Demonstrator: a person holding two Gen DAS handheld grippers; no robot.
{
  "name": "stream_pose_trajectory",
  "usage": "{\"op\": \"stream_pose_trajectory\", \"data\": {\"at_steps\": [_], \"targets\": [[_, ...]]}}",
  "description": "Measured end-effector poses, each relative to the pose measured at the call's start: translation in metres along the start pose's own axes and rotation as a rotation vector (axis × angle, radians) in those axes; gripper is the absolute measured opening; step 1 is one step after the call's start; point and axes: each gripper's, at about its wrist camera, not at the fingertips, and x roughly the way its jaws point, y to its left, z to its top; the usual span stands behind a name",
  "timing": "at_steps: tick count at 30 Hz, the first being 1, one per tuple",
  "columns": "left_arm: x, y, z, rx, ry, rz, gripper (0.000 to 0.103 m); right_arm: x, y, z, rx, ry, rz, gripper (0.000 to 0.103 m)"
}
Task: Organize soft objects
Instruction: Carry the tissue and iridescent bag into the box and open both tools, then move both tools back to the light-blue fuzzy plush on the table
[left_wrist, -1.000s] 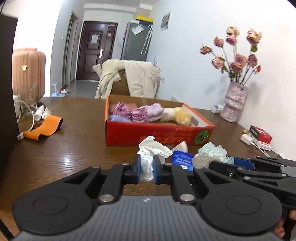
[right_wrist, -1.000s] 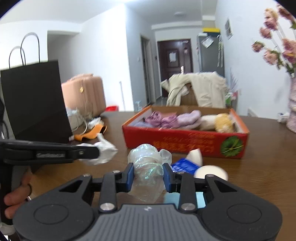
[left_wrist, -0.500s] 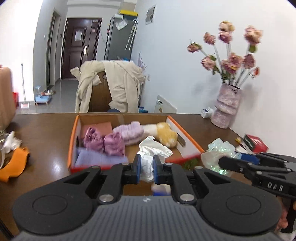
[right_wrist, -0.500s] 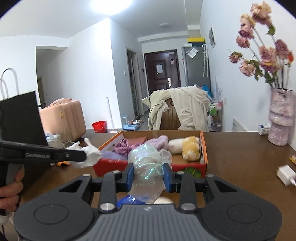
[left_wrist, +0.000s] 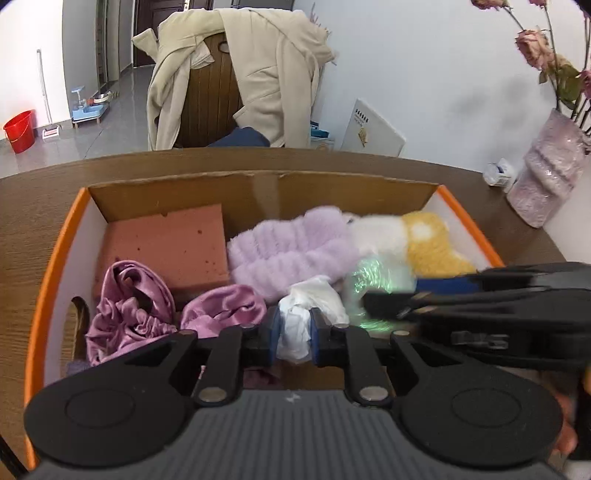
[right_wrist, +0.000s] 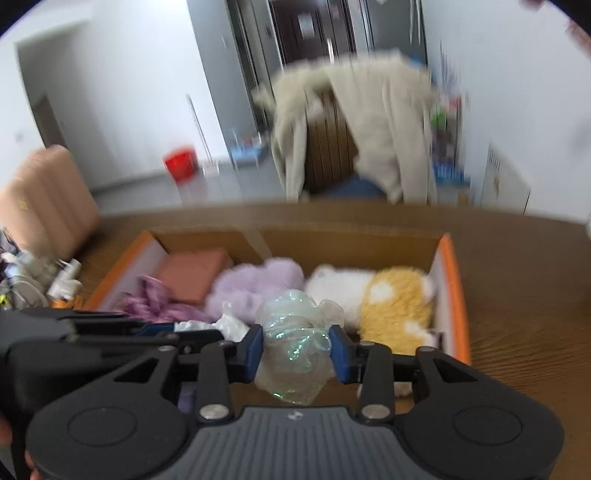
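Both grippers, left (left_wrist: 293, 334) on tissue (left_wrist: 295, 328), right (right_wrist: 297, 354) on film (right_wrist: 295, 332) (jaws opening), should release low inside the box (left_wrist: 48, 280).

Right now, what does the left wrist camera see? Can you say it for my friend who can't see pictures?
The left hand-held gripper, jaws opening, has a crumpled white plastic bag between them over an orange-edged cardboard box. Inside lie a pink sponge, purple satin scrunchies, a fluffy lilac headband and a yellow-and-white plush.
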Motion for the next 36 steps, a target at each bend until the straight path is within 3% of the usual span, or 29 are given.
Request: {"op": "stream_pose_trajectory", "data": {"at_steps": [3, 13, 17, 21, 30, 36], "targets": [[0.004, 0.002, -0.006, 0.021, -0.018, 0.01, 0.02, 0.033, -0.01, 0.001, 0.034, 0.09, 0.017, 0.048], [0.004, 0.01, -0.008, 0.005, 0.005, -0.043, 0.023, 0.033, -0.002, -0.006, 0.041, 0.091, -0.007, 0.051], [-0.013, 0.015, -0.007, -0.004, -0.015, -0.044, 0.047, 0.025, -0.001, -0.003, 0.055, 0.104, -0.022, 0.054], [-0.053, 0.005, -0.003, 0.022, -0.082, -0.022, 0.073, -0.01, 0.008, 0.002, 0.039, 0.052, -0.046, 0.065], [-0.165, -0.027, -0.011, 0.107, -0.235, 0.002, 0.079, -0.137, 0.018, -0.003, 0.014, -0.114, -0.059, 0.072], [-0.224, -0.044, -0.046, 0.143, -0.337, 0.064, 0.081, -0.207, 0.025, -0.036, -0.02, -0.211, -0.101, 0.078]]}}
